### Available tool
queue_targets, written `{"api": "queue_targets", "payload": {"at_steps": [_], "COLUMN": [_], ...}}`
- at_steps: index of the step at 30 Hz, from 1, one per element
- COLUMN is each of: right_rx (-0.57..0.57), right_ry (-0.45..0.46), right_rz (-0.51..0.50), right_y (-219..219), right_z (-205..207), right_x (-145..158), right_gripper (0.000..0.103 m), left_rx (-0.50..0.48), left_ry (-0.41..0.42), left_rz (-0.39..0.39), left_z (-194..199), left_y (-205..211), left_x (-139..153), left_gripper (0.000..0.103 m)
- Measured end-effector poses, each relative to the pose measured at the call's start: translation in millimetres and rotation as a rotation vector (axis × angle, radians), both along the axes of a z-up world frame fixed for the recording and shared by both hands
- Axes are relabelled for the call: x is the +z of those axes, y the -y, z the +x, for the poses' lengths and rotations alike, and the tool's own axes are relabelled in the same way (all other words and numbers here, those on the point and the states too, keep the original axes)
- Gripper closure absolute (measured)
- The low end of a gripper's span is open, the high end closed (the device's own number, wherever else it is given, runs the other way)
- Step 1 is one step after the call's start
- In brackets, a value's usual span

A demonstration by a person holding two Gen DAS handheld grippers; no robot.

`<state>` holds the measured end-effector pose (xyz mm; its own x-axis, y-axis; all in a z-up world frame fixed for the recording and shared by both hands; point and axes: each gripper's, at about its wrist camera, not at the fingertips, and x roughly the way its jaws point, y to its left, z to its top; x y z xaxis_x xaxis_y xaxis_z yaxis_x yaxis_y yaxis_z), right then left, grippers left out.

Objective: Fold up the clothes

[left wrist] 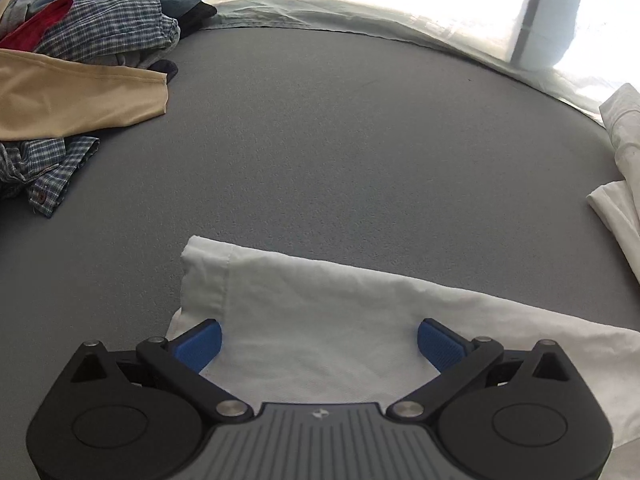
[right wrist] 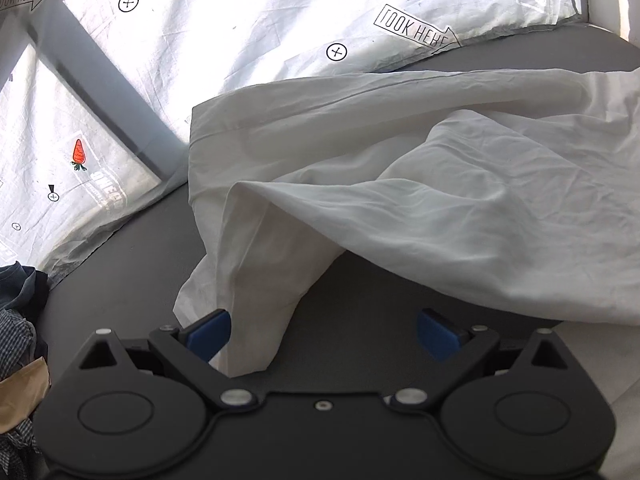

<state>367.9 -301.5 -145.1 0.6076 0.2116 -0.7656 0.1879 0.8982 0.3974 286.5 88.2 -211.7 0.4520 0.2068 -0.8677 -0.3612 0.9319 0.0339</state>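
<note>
A white garment (left wrist: 320, 312) lies on the grey surface (left wrist: 340, 140). In the left wrist view its hemmed end lies flat under my left gripper (left wrist: 319, 344), which is open with its blue pads on either side of the cloth. In the right wrist view the same white garment (right wrist: 440, 184) is rumpled, with a loose fold (right wrist: 256, 280) hanging down between the pads of my right gripper (right wrist: 324, 334). That gripper is open and the fold lies against its left pad (right wrist: 210, 334).
A pile of clothes (left wrist: 80, 32) sits at the far left: checked shirts, denim, a red piece and a tan garment (left wrist: 72, 100). A printed white sheet (right wrist: 200, 40) covers the back wall. More white cloth (left wrist: 620, 168) lies at the right edge.
</note>
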Motion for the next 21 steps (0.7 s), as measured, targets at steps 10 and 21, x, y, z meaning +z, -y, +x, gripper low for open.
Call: {"api": "queue_targets", "payload": {"at_steps": [10,21], "right_rx": [-0.005,-0.141], "right_ry": [-0.062,0.293], "right_rz": [-0.029,0.183], "right_y": [-46.8,40.5], "right_z": [54.5,6.3], "right_x": [-28.2,63.5], "right_gripper": [0.049,0.099], "left_rx": [-0.098,-0.036], "left_ry": [0.094,0.052], "left_rz": [0.030,0.017], "left_z": [-3.2,-0.7], "left_y": [-1.9,2.9], "left_x": [-2.4,2.2], "left_gripper": [0.000,0.000]}}
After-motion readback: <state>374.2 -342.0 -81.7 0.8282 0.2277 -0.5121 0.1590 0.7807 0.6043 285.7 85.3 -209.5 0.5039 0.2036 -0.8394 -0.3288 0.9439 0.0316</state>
